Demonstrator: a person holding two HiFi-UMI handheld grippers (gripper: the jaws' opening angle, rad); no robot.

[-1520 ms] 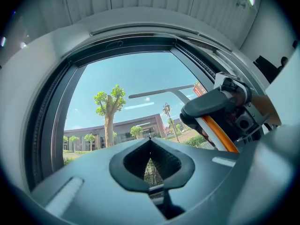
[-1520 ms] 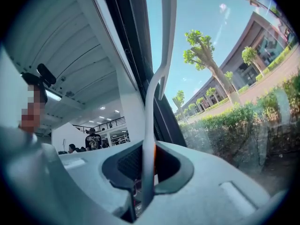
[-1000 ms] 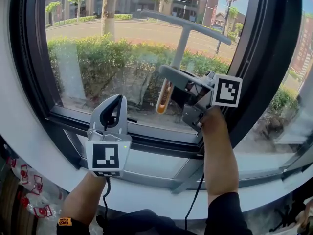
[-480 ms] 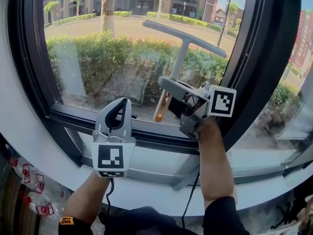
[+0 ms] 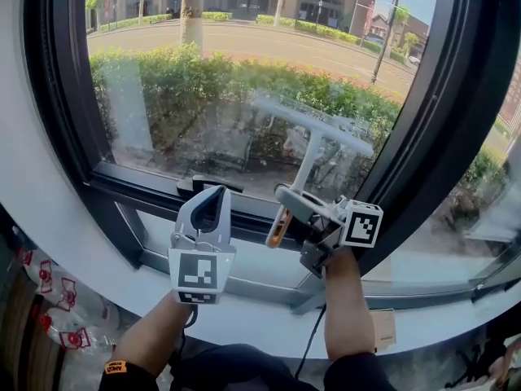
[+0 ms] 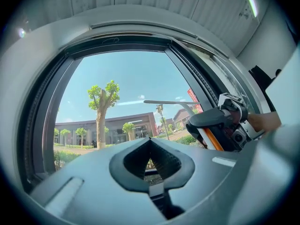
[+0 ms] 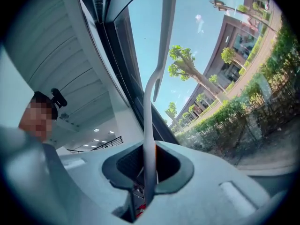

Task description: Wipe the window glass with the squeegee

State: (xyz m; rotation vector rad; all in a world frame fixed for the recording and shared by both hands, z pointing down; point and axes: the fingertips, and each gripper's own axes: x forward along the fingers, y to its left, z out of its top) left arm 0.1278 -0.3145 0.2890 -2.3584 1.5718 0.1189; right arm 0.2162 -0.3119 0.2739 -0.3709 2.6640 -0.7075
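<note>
The grey T-shaped squeegee (image 5: 313, 127) has its blade lying across the lower window glass (image 5: 187, 88). Its shaft runs down into my right gripper (image 5: 290, 199), which is shut on it, and an orange handle end (image 5: 277, 228) sticks out below the jaws. In the right gripper view the pale shaft (image 7: 149, 111) rises straight out of the shut jaws of the right gripper (image 7: 149, 172). My left gripper (image 5: 213, 194) is shut and empty, held in front of the lower frame to the left of the squeegee. The left gripper view shows the left gripper (image 6: 150, 146) and, further off, the blade (image 6: 171, 102).
A dark lower frame rail (image 5: 138, 187) with a black latch (image 5: 210, 183) runs under the glass. A thick dark mullion (image 5: 444, 96) stands just right of the squeegee. A white sill (image 5: 244, 320) curves below. Plastic bags with red print (image 5: 49, 316) lie at the bottom left.
My right gripper has drawn the squeegee down the glass, from near the top of the pane to its lower part. The left gripper has shifted slightly right and stays shut.
</note>
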